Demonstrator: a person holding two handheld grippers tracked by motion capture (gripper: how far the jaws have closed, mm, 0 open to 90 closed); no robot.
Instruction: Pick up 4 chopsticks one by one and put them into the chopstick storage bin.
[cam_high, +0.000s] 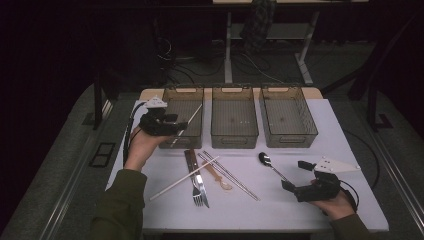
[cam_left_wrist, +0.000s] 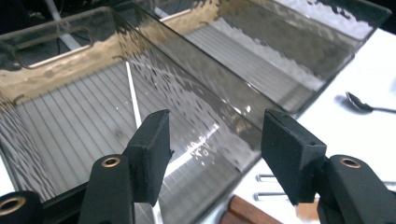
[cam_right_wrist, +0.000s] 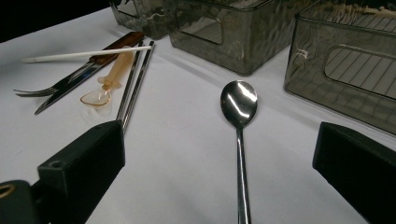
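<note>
My left gripper (cam_high: 176, 128) (cam_left_wrist: 212, 154) hovers open and empty over the front of the left clear bin (cam_high: 183, 89) (cam_left_wrist: 56, 60). A thin white stick (cam_high: 190, 121) (cam_left_wrist: 133, 95) lies slanted inside that bin. My right gripper (cam_high: 295, 175) (cam_right_wrist: 222, 149) rests low at the table's front right, jaws wide apart on either side of the handle of a steel spoon (cam_high: 270, 165) (cam_right_wrist: 239, 105). The spoon lies flat on the white table with its bowl pointing away from that gripper; nothing is gripped.
Two more clear bins, middle (cam_high: 234, 144) and right (cam_high: 291, 141), stand in a row at the back. Mid-table lie a fork and knife (cam_high: 198, 184), a second white stick (cam_high: 175, 184), an amber plastic spoon (cam_high: 219, 176) and metal chopsticks (cam_high: 235, 178).
</note>
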